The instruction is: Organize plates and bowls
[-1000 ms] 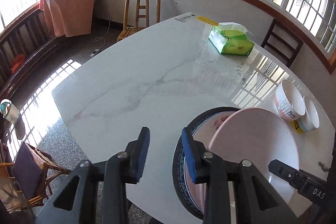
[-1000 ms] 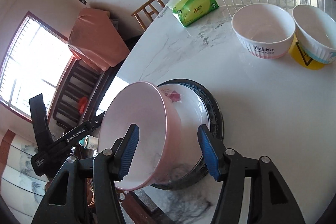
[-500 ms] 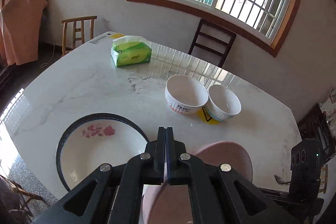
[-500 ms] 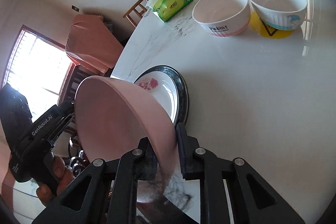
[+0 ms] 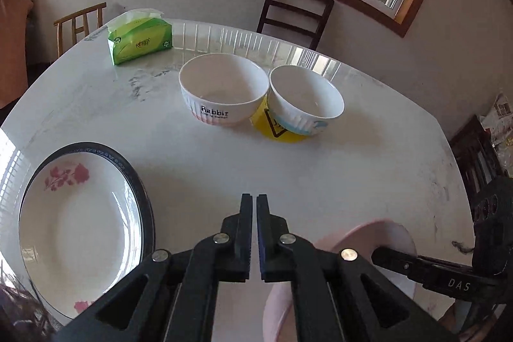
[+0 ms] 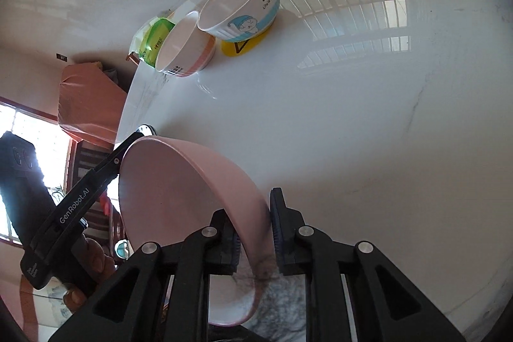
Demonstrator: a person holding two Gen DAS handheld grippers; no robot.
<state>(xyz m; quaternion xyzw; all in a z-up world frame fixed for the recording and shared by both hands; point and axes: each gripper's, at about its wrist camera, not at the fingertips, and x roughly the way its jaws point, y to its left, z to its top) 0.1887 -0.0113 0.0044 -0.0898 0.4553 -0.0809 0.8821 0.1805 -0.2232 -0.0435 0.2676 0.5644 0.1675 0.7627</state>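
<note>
My right gripper is shut on the rim of a pink bowl, held tilted above the table's near edge; the bowl also shows in the left wrist view. My left gripper is shut and empty, above the table between the plate and the pink bowl. A white plate with red flowers and a dark rim lies at the near left. Two white bowls stand side by side farther back: the "Rabbit" bowl and a blue-patterned bowl on a yellow mat.
A green tissue pack lies at the far left of the white marble table. Chairs stand behind the table under the window. The right gripper's body is at the lower right.
The right gripper closed on the pink bowl's rim and carried it right, off the flowered plate. The left gripper shut and swung right, now facing the two white bowls.
</note>
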